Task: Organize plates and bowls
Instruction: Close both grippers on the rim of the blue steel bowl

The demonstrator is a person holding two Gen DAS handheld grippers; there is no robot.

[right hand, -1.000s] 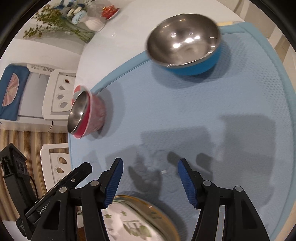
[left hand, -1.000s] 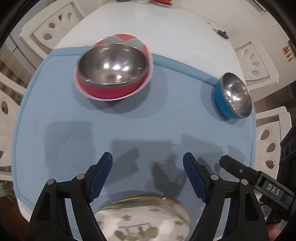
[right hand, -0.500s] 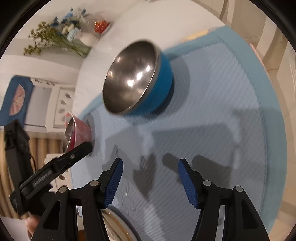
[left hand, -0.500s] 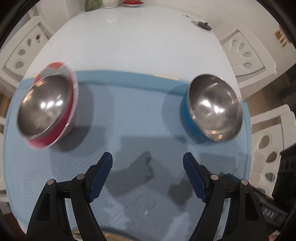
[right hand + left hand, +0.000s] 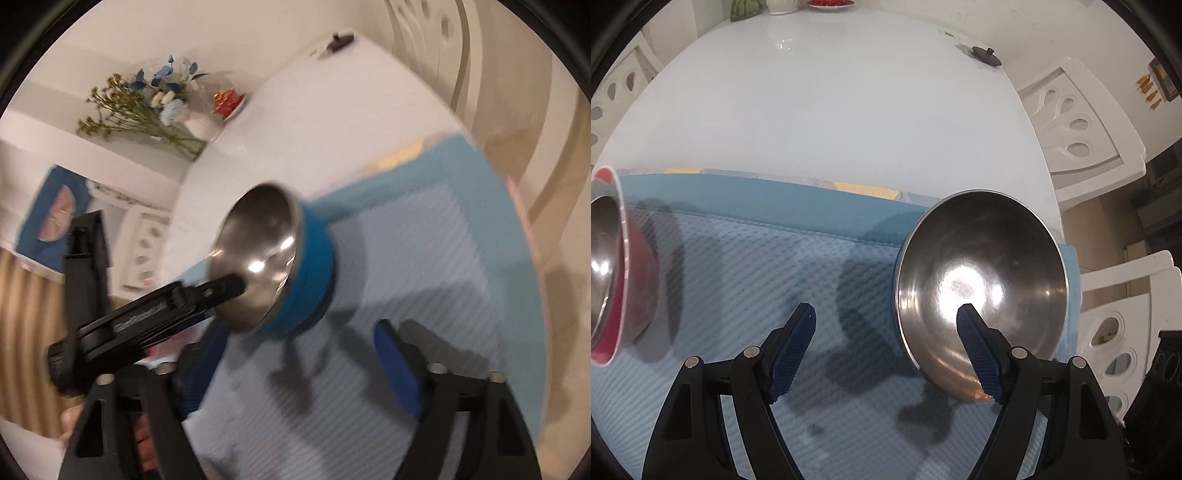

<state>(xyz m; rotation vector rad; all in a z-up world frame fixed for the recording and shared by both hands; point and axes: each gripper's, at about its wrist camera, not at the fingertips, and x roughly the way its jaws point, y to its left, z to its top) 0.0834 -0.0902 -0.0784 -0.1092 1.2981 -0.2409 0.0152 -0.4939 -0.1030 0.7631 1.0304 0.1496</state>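
Note:
A blue bowl [image 5: 982, 280] with a steel inside stands on the light blue mat [image 5: 746, 266], near its far right corner. My left gripper [image 5: 886, 314] is open and straddles the bowl's near-left rim: its right finger [image 5: 975, 343] is inside the bowl, the left finger over the mat. No pad presses on the rim. A red bowl [image 5: 613, 291] with a steel inside sits at the left edge. In the blurred right wrist view, my right gripper [image 5: 299, 365] hangs just short of the blue bowl [image 5: 310, 280], its jaws opening with nothing between them. The left gripper [image 5: 221, 299] reaches in from the left.
The mat lies on a white oval table [image 5: 831, 110] ringed by white chairs [image 5: 1078, 133]. A flower vase [image 5: 199, 125], a red dish [image 5: 227, 101] and a small dark object [image 5: 986, 55] stand at the table's far end. A person's hand [image 5: 70, 421] shows at lower left.
The left gripper moved right, from the red bowl to the blue bowl, and its right finger now sits inside it. The patterned plate left view. The right gripper neared the blue bowl and its jaws widened.

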